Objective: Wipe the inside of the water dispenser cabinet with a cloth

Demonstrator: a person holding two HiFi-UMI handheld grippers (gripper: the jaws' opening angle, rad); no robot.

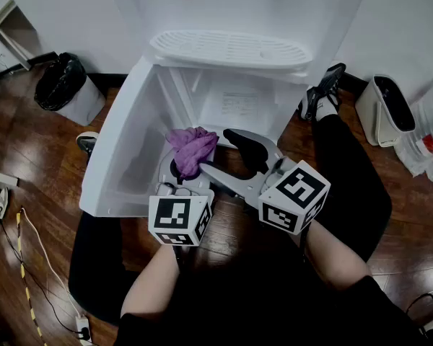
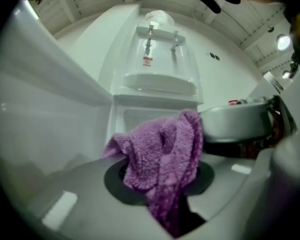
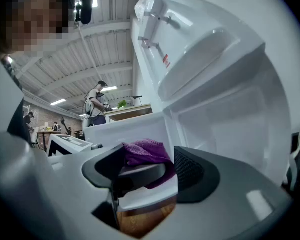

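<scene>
Head view, forearms: two bare forearms come up from 6 o'clock, each ending in a marker cube.
Head view, left gripper: it points to 12 o'clock at the cabinet mouth, with the purple cloth bunched at its tip.
Head view, right gripper: it lies just beside the left gripper at its 3 o'clock and angles towards 10 o'clock. Its fingers are spread wide and hold nothing.
Head view, cabinet: white and open, with the door swung out towards 9 o'clock and the drip tray above at 12 o'clock.
Head view, surroundings: only this view shows a bin lined in black at 10 o'clock, a white container at 2 o'clock and the wooden floor.
Left gripper view, grip: the fingers are pinched together on the cloth, which stands up in folds at centre. The taps at 12 o'clock are seen only here.
Left gripper view, neighbour: one finger of the right gripper juts in at 3 o'clock, clear of the cloth.
Right gripper view, fingers: the dark pads stand well apart. The left gripper's tip and the cloth sit between and beyond them, and the pads do not touch either.
Right gripper view, background: only this view shows a person standing far off at 10 o'clock.
</scene>
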